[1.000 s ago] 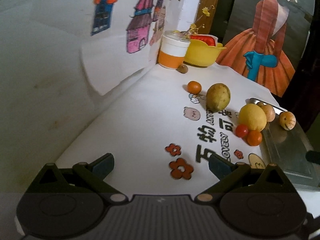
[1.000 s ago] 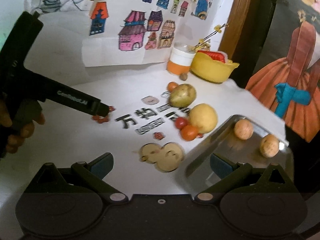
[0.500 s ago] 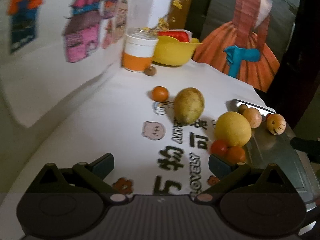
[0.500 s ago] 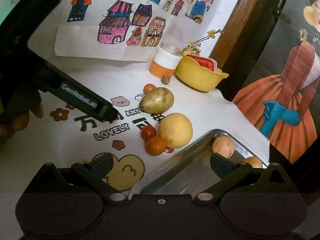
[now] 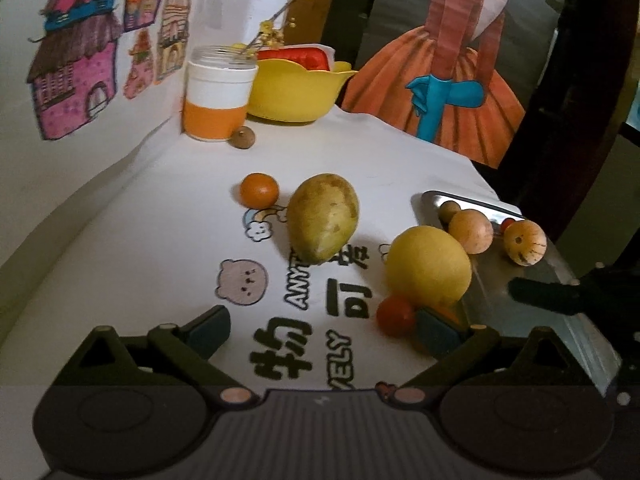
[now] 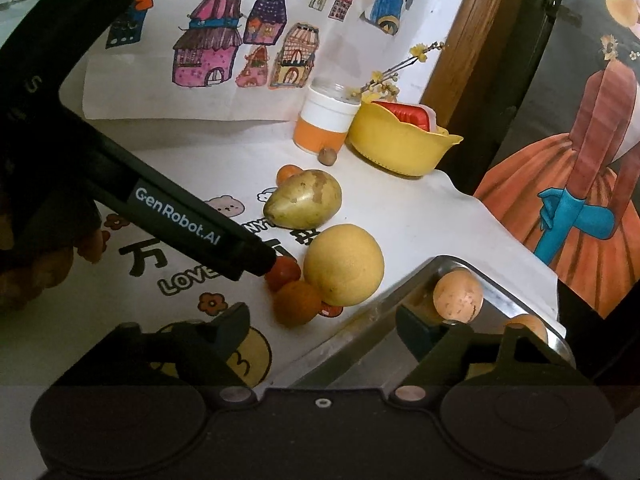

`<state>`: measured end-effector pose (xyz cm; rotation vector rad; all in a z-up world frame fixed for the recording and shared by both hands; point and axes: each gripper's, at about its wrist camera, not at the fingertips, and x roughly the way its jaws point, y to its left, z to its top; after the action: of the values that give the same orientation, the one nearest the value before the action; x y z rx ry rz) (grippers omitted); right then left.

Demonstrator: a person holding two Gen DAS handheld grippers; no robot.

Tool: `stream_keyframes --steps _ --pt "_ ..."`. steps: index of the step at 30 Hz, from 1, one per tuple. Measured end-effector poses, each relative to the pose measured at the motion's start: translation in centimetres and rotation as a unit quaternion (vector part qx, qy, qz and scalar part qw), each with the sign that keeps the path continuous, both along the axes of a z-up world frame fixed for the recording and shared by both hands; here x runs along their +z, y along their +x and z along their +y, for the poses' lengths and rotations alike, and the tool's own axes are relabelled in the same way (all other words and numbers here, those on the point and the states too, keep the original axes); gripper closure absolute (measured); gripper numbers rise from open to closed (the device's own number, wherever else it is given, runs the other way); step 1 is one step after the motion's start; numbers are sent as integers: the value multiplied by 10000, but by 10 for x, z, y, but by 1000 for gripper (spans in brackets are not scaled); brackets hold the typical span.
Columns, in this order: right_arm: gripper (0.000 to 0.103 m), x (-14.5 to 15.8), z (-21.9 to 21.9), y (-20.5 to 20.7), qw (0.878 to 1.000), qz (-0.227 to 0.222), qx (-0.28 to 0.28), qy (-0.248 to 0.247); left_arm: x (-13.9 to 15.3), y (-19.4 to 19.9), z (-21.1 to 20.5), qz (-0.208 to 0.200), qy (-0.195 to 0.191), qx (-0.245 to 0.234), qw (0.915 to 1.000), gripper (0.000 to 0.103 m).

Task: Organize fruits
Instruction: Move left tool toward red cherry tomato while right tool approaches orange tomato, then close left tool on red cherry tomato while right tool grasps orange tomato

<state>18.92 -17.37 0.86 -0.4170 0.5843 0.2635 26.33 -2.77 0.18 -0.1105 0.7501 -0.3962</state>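
Note:
My left gripper [image 5: 324, 330] is open and low over the white cloth. A red tomato [image 5: 394, 314] lies just inside its right finger, which hides most of a small orange [image 6: 298, 302]. Behind them sit a round yellow fruit [image 5: 428, 270], a mango [image 5: 324, 216] and another small orange [image 5: 259, 190]. The metal tray [image 5: 492, 272] at the right holds two brown round fruits [image 5: 470, 230] [image 5: 524, 242]. My right gripper [image 6: 326, 328] is open above the tray's near corner [image 6: 360, 336]. In the right wrist view the left gripper [image 6: 260, 260] tips reach the tomato [image 6: 284, 274].
A yellow bowl [image 5: 296, 92] with a red item, an orange-and-white cup [image 5: 218, 100] and a small brown nut [image 5: 244, 138] stand at the back by the wall. Drawings hang on the wall. The table edge drops off behind the tray at the right.
My left gripper has moved forward across the cloth to the tomato and orange. My right gripper has come closer to the fruits and the tray corner. Both stayed open.

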Motion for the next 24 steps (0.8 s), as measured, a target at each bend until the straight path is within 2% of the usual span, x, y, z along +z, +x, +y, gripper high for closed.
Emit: stream_keyframes --steps 8,13,24 --pt "54 -6 2 11 9999 128 75 86 1 5 -8 39 -144 -324 9994 22" --pt "59 -8 3 15 9997 156 112 147 2 7 -17 58 -139 -561 9983 39" --pt "69 -10 1 20 9993 225 143 261 3 11 -22 190 -332 -726 9966 64"
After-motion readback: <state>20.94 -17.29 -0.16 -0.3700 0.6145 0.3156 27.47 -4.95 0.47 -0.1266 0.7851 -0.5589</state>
